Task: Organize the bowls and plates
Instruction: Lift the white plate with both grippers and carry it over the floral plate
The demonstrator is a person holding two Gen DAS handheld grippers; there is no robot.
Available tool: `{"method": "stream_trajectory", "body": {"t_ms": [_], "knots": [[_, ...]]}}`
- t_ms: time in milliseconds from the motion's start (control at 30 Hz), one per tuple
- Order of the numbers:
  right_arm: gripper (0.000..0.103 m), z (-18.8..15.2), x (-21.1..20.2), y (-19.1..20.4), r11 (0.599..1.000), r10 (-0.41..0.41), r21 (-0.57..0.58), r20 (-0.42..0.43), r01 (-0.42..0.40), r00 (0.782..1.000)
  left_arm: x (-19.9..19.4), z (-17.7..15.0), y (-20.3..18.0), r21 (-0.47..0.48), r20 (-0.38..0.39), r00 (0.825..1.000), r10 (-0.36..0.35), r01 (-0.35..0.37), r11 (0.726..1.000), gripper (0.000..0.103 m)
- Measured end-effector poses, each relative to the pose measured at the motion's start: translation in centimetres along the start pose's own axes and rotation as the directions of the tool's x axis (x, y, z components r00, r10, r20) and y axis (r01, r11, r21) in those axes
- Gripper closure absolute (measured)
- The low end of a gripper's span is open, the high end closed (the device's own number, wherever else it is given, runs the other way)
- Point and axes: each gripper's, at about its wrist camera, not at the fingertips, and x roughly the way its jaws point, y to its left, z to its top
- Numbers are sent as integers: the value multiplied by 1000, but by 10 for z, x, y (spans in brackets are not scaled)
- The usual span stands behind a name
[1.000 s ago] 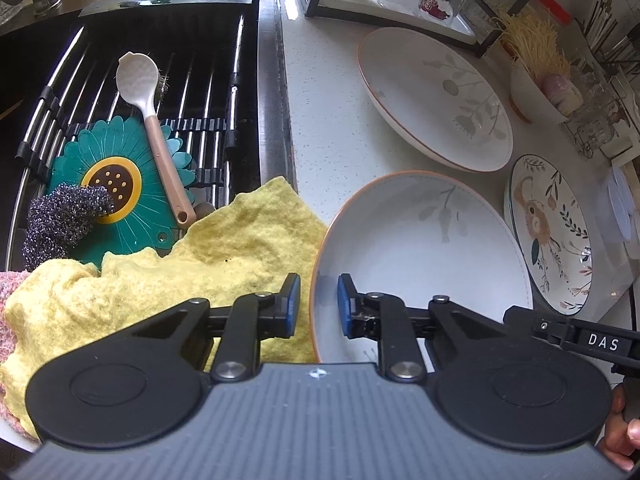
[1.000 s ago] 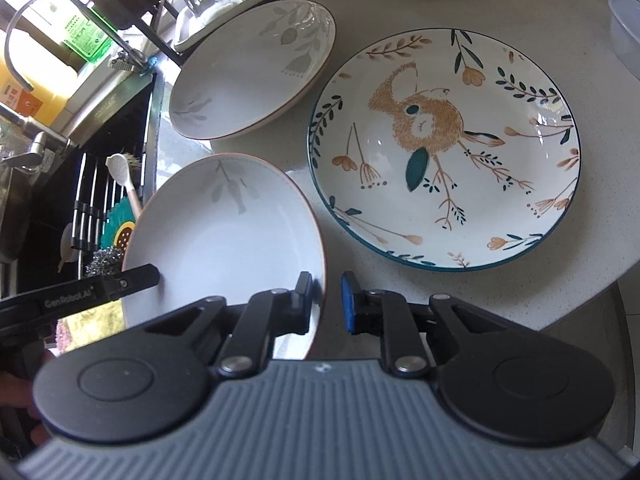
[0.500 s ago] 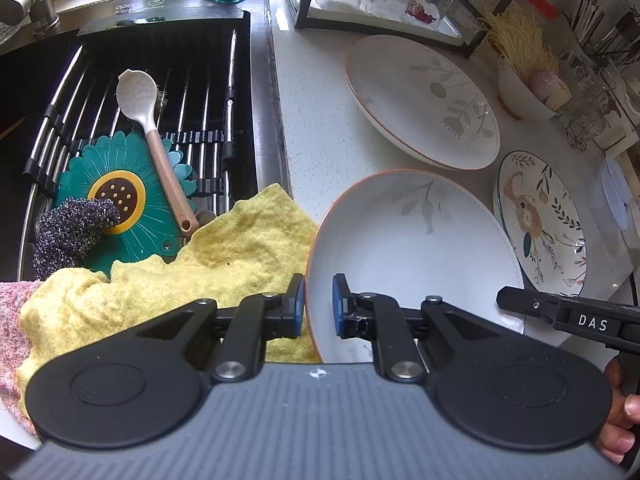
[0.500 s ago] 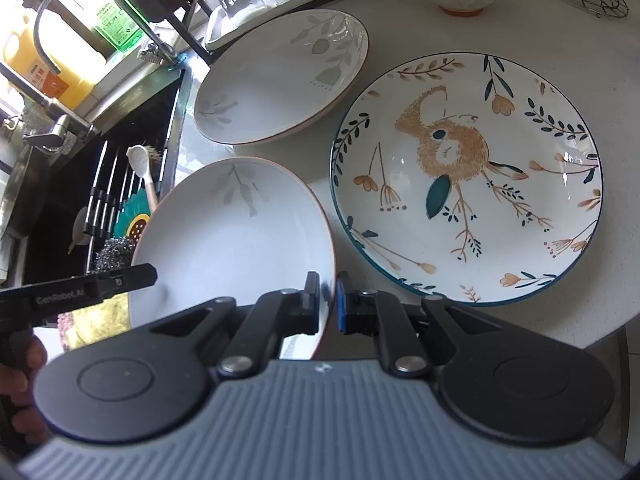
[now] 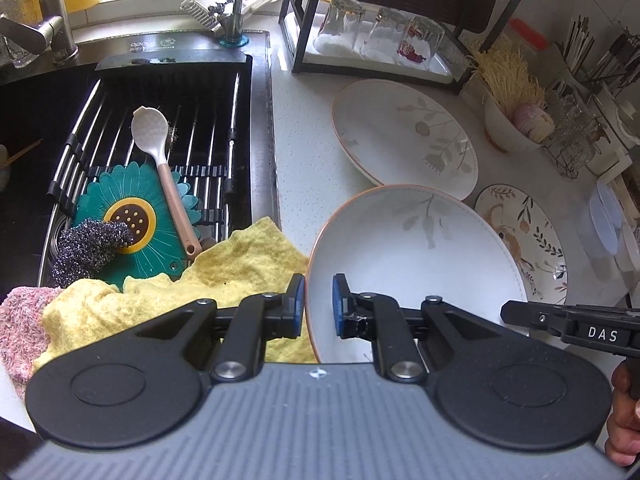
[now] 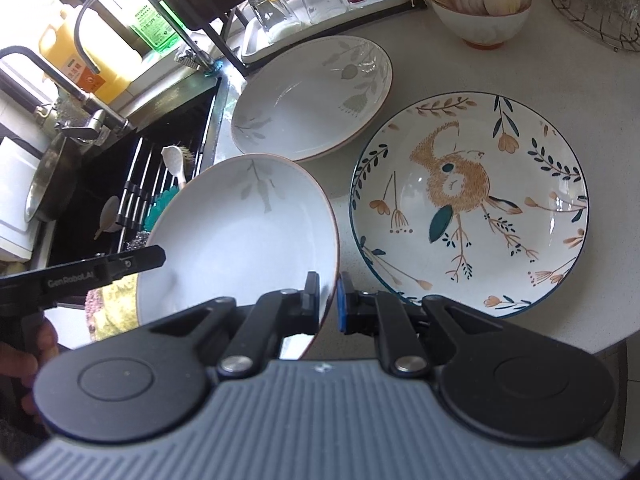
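Observation:
A white plate with a grey leaf print and brown rim [image 5: 420, 256] [image 6: 244, 232] hangs above the counter, held from both sides. My left gripper [image 5: 319, 306] is shut on its left rim, and my right gripper [image 6: 329, 304] is shut on its right rim. A second white leaf plate [image 5: 404, 138] [image 6: 312, 96] lies on the counter behind it. To the right lies a plate painted with an orange bird and flowers [image 5: 528, 240] [image 6: 468, 200]. The held plate covers the left edge of the bird plate in the left wrist view.
A black sink [image 5: 248, 128] at left holds a rack, a green flower mat [image 5: 132, 216], a brush [image 5: 160, 152], a scourer and yellow cloths [image 5: 224, 276]. Upturned glasses [image 5: 380, 36] stand on a rack tray behind. A bowl of garlic [image 6: 486, 8] sits at the back right.
Both grippers closed onto the leaf plate's rim and have risen with it; the plate is off the counter and its edge overlaps the bird plate in the left wrist view.

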Motion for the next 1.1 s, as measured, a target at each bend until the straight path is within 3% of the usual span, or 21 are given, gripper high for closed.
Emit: {"method": "stream_trajectory", "body": {"t_ms": [300, 633, 967, 1100], "knots": [[91, 24, -23, -17, 998, 49, -49, 22, -48, 999, -22, 13, -29, -52, 80, 997, -2, 6, 999, 86], [92, 50, -48, -59, 999, 47, -30, 95, -44, 994, -12, 34, -84, -27, 129, 991, -40, 43, 999, 88], [92, 56, -51, -111, 1000, -21, 10, 100, 20, 995, 30, 37, -134, 16, 89, 993, -71, 70, 997, 88], [91, 53, -44, -125, 998, -57, 12, 83, 57, 995, 52, 35, -148, 35, 45, 998, -46, 44, 998, 88]]}}
